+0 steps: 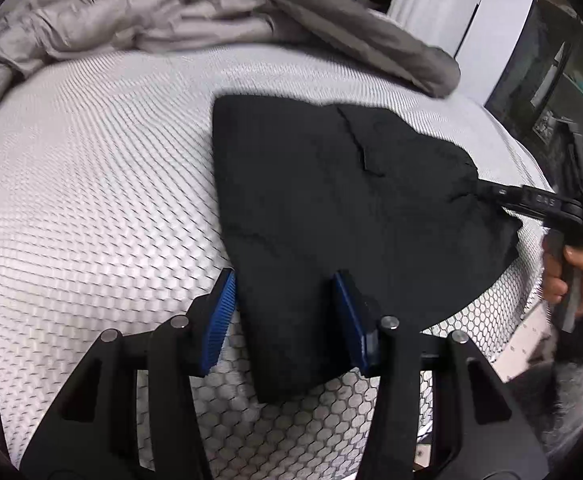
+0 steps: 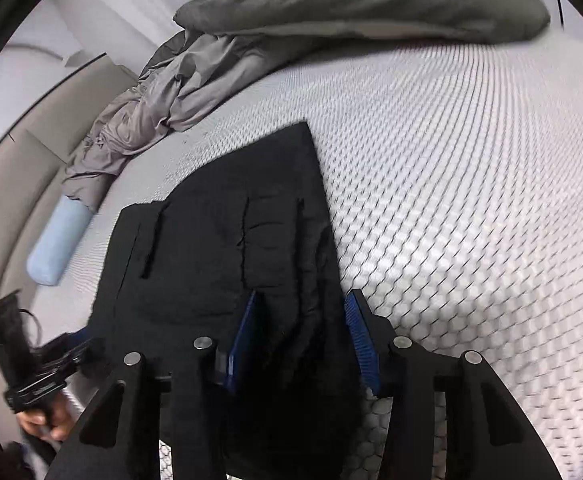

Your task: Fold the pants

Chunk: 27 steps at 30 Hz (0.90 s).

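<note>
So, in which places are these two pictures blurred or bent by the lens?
Left wrist view: the fisheye curves the mattress into a dome, and the black pants lose detail in darkness. Right wrist view: the grey duvet is smeared by motion blur, and the other hand-held gripper at the lower left edge is blurred.

no text can be read with certainty. the right gripper (image 1: 539, 202) carries small pale marks on its black body, seen in the left wrist view; the characters are too blurred to identify.
</note>
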Motion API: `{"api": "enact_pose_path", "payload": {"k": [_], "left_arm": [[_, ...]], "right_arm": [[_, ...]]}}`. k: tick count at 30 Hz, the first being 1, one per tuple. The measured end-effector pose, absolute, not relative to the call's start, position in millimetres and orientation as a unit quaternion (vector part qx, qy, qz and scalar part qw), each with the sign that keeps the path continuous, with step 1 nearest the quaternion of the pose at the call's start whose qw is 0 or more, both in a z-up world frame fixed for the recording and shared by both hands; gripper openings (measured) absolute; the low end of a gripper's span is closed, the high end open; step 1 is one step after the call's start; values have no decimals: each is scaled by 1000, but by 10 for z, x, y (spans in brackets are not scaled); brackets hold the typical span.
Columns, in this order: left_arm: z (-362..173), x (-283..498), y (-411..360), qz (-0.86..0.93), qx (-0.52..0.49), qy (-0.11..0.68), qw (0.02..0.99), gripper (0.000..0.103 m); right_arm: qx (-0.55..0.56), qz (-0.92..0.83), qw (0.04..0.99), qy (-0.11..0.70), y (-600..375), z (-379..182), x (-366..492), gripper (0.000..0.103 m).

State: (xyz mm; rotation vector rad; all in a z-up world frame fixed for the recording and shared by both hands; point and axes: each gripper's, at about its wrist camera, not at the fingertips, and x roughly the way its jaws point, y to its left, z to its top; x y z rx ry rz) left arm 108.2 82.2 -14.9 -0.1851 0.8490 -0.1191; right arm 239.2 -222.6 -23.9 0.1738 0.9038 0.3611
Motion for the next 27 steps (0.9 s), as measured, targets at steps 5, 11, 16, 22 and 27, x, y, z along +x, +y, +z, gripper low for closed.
{"api": "enact_pose_path", "payload": {"k": [5,11,16,22,27], "left_arm": [[134,947,727,-59,-55,336,939,62],[-163,1307,122,-149,38,375,914,64],[-371,1368,65,-164,51,402,899,64],[-334,1188,275,-151,40,395,905,69],[-12,1062,345,-127,55,358,923,72]], "right_arm": [[8,194,918,345,-2001,190,1948,46],[-62,261,885,381,-1165,-93,1941,47],[-180,274,853,405,-823,-602,1961,48],[-171,212,876,397,-1489,-419,1835,47],[-109,244,892,365,-1625,-152,1747,49]]}}
